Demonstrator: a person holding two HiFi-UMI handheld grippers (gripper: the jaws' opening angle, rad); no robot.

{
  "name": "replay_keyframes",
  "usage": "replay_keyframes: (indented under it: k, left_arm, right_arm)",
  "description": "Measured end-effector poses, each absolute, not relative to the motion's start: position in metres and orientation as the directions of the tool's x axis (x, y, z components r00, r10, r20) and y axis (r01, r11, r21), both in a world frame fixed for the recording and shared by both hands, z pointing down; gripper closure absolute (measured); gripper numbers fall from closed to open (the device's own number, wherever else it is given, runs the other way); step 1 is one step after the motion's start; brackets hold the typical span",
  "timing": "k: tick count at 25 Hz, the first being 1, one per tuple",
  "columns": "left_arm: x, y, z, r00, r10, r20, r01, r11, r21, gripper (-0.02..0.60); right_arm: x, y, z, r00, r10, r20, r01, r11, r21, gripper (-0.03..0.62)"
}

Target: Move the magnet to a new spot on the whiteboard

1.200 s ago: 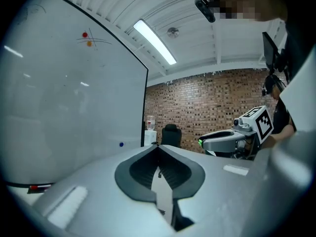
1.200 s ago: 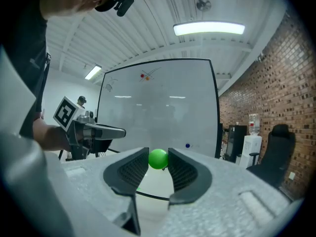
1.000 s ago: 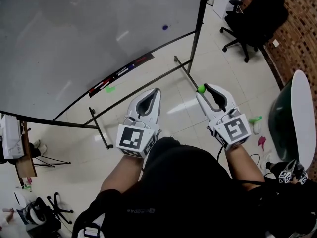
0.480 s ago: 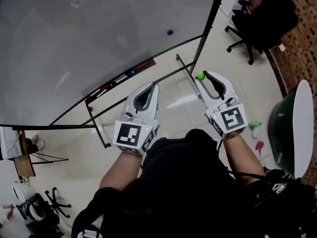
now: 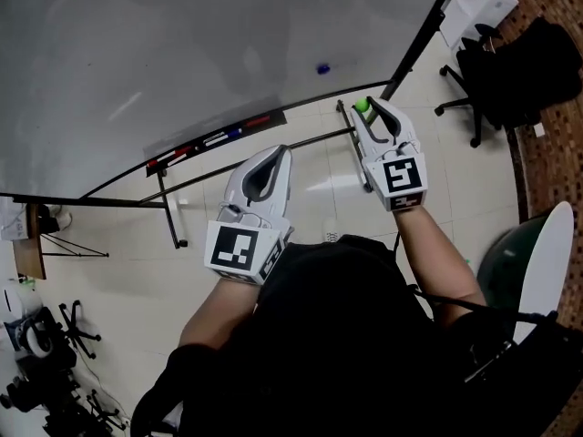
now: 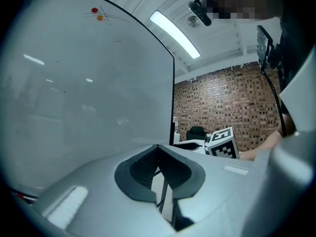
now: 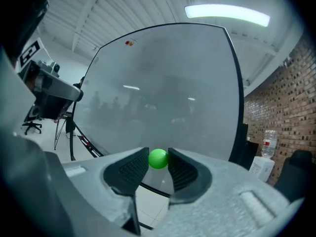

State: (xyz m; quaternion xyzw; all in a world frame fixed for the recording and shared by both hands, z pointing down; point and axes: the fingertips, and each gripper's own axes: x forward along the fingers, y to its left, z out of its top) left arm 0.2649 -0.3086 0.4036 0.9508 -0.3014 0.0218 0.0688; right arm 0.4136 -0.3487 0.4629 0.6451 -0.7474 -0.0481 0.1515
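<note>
A small green ball magnet (image 7: pixel 158 158) sits pinched between the pads of my right gripper (image 7: pixel 158 160), which is shut on it. In the head view that magnet (image 5: pixel 362 105) and the right gripper (image 5: pixel 368 107) are held up near the lower right corner of the big whiteboard (image 5: pixel 182 44), short of its surface. A blue magnet (image 5: pixel 322 68) sticks to the board left of it. Red and orange magnets (image 6: pixel 95 10) sit high on the whiteboard (image 6: pixel 74 83). My left gripper (image 5: pixel 281 151) hangs lower, below the board's bottom edge, jaws together with nothing in them.
A marker tray (image 5: pixel 219 138) with several markers runs along the board's bottom edge. The board's stand legs (image 5: pixel 171 218) spread over the floor. A black office chair (image 5: pixel 519 62) stands at the right, and a round table edge (image 5: pixel 539 262) lies lower right.
My right gripper has moved up and forward with the green magnet, toward the board's lower right corner. The left gripper has kept its place.
</note>
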Motion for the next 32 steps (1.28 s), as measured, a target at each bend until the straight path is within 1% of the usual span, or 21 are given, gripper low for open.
replay_keyframes:
  k: [5, 9, 13, 18, 23, 32]
  left_arm:
    - [0.280, -0.317, 0.409, 0.777, -0.625, 0.076, -0.629, -0.769, 0.117, 0.565]
    - [0.286, -0.319, 0.421, 0.743, -0.661, 0.105, -0.670, -0.733, 0.122, 0.565]
    - [0.291, -0.317, 0.427, 0.724, -0.678, 0.128, -0.690, -0.715, 0.110, 0.565]
    - [0.283, -0.320, 0.427, 0.684, -0.717, 0.138, -0.729, -0.679, 0.085, 0.565]
    - [0.276, -0.325, 0.430, 0.658, -0.738, 0.150, -0.752, -0.654, 0.082, 0.565]
    - [0.281, -0.329, 0.433, 0.660, -0.739, 0.133, -0.750, -0.656, 0.077, 0.565]
  right_arm:
    - [0.422, -0.384, 0.488, -0.172, -0.971, 0.167, -0.942, 0.212, 0.259, 0.485]
    - [0.433, -0.410, 0.509, -0.185, -0.967, 0.175, -0.920, 0.233, 0.314, 0.485]
    - [0.438, -0.431, 0.522, -0.184, -0.966, 0.182, -0.880, 0.245, 0.407, 0.485]
    - [0.435, -0.448, 0.522, -0.164, -0.974, 0.157, -0.810, 0.224, 0.542, 0.485]
    - [0.431, -0.458, 0.530, -0.166, -0.975, 0.147, -0.816, 0.219, 0.535, 0.484]
    - [0.432, -0.468, 0.531, -0.162, -0.980, 0.114, -0.790, 0.199, 0.580, 0.484]
